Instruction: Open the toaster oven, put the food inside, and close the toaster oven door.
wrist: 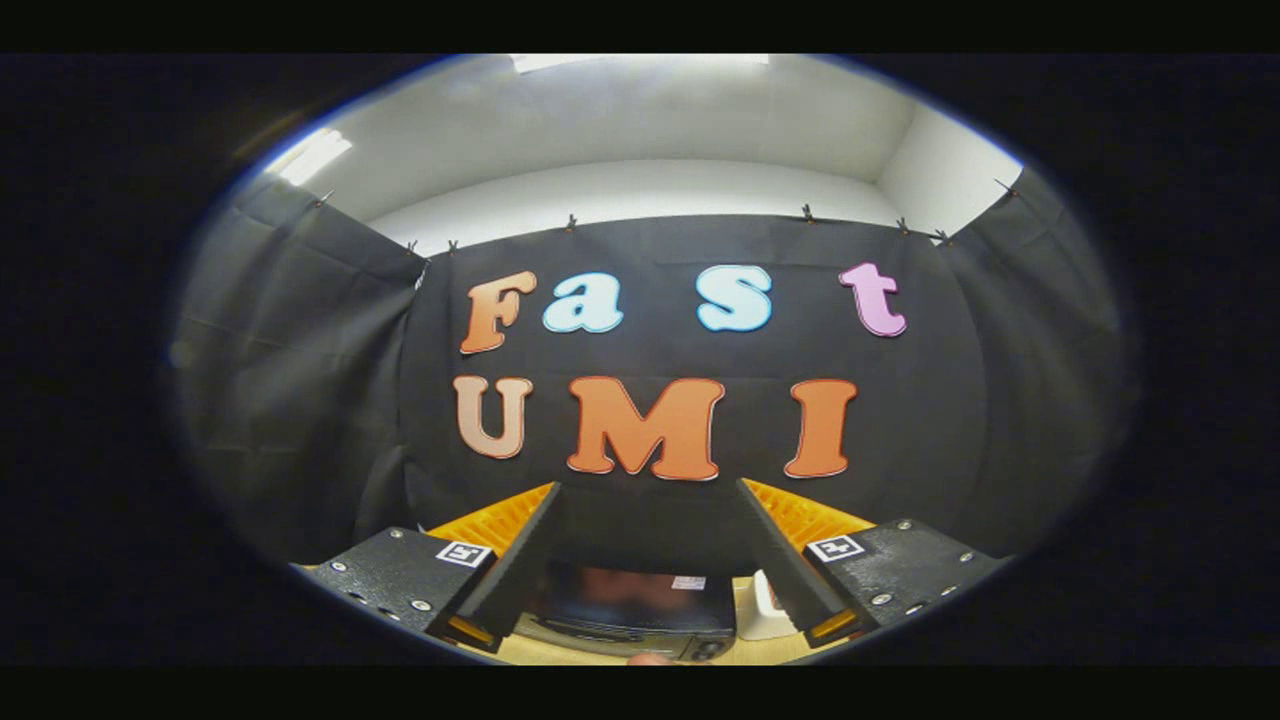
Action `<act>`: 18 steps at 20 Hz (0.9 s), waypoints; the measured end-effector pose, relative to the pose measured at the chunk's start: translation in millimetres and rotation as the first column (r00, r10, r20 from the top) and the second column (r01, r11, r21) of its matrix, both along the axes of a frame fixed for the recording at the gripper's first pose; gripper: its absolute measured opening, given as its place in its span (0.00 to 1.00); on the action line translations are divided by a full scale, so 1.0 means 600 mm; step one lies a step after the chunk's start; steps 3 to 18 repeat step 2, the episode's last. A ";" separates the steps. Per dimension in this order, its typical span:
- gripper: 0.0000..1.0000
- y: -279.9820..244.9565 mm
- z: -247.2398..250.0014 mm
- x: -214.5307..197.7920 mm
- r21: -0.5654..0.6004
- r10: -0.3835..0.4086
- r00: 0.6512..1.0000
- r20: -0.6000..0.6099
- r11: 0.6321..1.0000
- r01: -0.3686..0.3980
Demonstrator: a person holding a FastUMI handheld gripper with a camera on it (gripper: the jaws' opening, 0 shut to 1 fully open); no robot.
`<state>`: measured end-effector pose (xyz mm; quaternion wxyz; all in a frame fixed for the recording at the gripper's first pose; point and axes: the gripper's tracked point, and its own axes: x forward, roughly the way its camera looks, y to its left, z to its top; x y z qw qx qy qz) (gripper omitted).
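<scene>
Tongs (650, 490): held high and level, with the two black fingers spread wide apart and nothing gripped between them; they are seen released.
Fingers (520, 570): two dark, flat-faced blades are seen angling inward toward their tips, each backed by an orange ribbed piece and mounted on a black plate that carries a small square marker.
Toaster oven (625, 610): a dark, boxy appliance is seen low down, between the two fingers and below them, well under the tips. Its top and glossy front are turned toward the camera, and a small pale sticker is seen near its far right corner. Whether the door is open or shut cannot be told from this angle.
Tabletop (560, 652): a light wooden surface is seen under and around the toaster oven, with only a narrow strip of it visible.
White object (765, 605): a pale, rounded item is seen just beside the toaster oven on its right side, partly hidden behind the right finger; what it is cannot be told.
Food (650, 659): a small pinkish-tan shape is glimpsed in front of the toaster oven, at the very near end of the tabletop; it is too cut off to be identified with certainty.
Booth: black cloth walls are seen hung by clips beyond the fingers, with white walls and a bright ceiling light above them.
</scene>
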<state>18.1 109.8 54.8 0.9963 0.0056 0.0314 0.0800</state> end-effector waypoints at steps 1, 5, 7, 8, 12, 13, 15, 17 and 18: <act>0.99 0.001 0.003 0.001 0.000 -0.004 1.000 0.004 1.000 0.004; 0.99 0.002 0.005 -0.001 0.000 -0.003 1.000 0.012 1.000 0.003; 0.99 0.002 0.005 -0.001 0.000 -0.003 1.000 0.012 1.000 0.003; 0.99 0.002 0.005 -0.001 0.000 -0.003 1.000 0.012 1.000 0.003; 0.99 0.002 0.005 -0.001 0.000 -0.003 1.000 0.012 1.000 0.003; 0.99 0.002 0.005 -0.001 0.000 -0.003 1.000 0.012 1.000 0.003; 0.99 0.002 0.005 -0.001 0.000 -0.003 1.000 0.012 1.000 0.003; 0.99 0.002 0.005 -0.001 0.000 -0.003 1.000 0.012 1.000 0.003; 0.99 0.002 0.005 -0.001 0.000 -0.003 1.000 0.012 1.000 0.003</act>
